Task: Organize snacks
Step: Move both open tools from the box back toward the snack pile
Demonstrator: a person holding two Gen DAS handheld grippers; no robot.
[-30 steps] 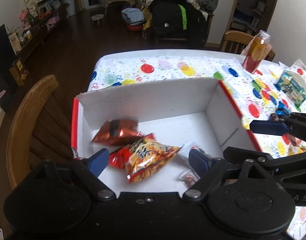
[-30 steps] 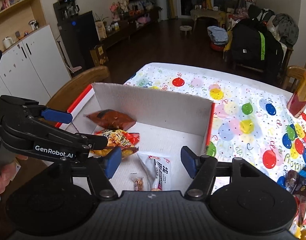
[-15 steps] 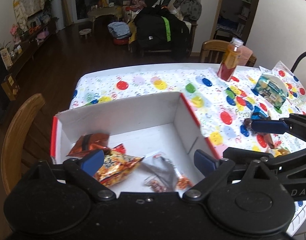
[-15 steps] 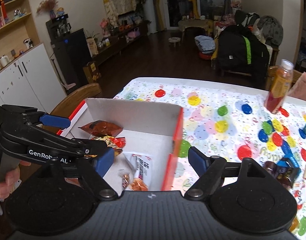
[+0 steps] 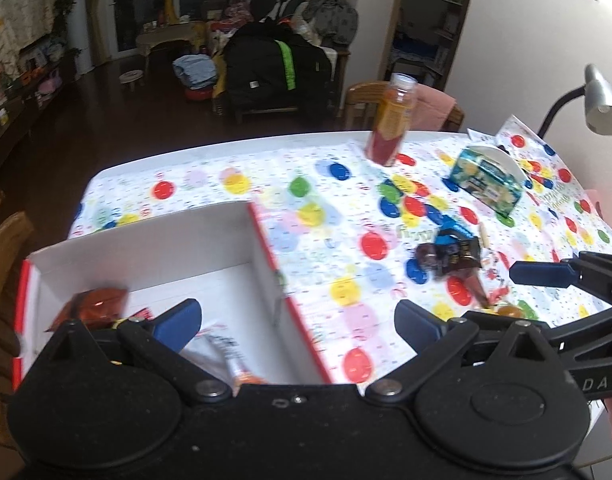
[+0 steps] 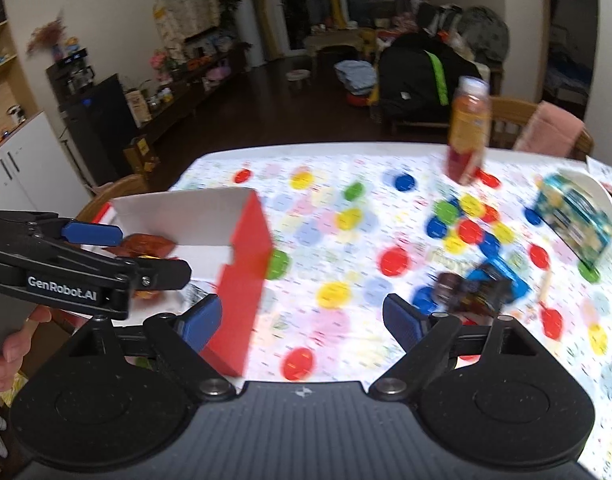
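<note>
The snacks are split between two spots. Inside the cardboard box [image 5: 154, 256], which has plain white inner walls and a red outside, a crinkled reddish-brown foil packet [image 5: 94, 306] lies at the far left; a silvery-white pouch [image 5: 214, 354] sits nearer, partly hidden behind the left gripper [image 5: 296, 322]. The box stands on the left part of the counter [image 5: 226, 168], which is covered with a white cloth printed with glossy red, yellow, blue and green dots.

To the right of the box, well apart from it, a loose cluster of small wrapped snacks [image 5: 452, 254] lies on the cloth: dark brown and blue shiny wrappers, blurred so that no print is readable. Farther right a blue-green carton [image 5: 486, 180] leans against a white curved holder, and at the far edge stands a clear plastic bottle [image 5: 392, 120] with orange-red liquid.

The left gripper's blue-padded fingers [image 5: 178, 320] are spread wide and grip nothing; they straddle the box's right wall. The right gripper [image 6: 300, 314] hovers over the cloth just right of the box's red corner [image 6: 246, 264], its fingers [image 6: 402, 320] likewise wide apart and empty, the wrapped snacks just beyond its right finger.
</note>
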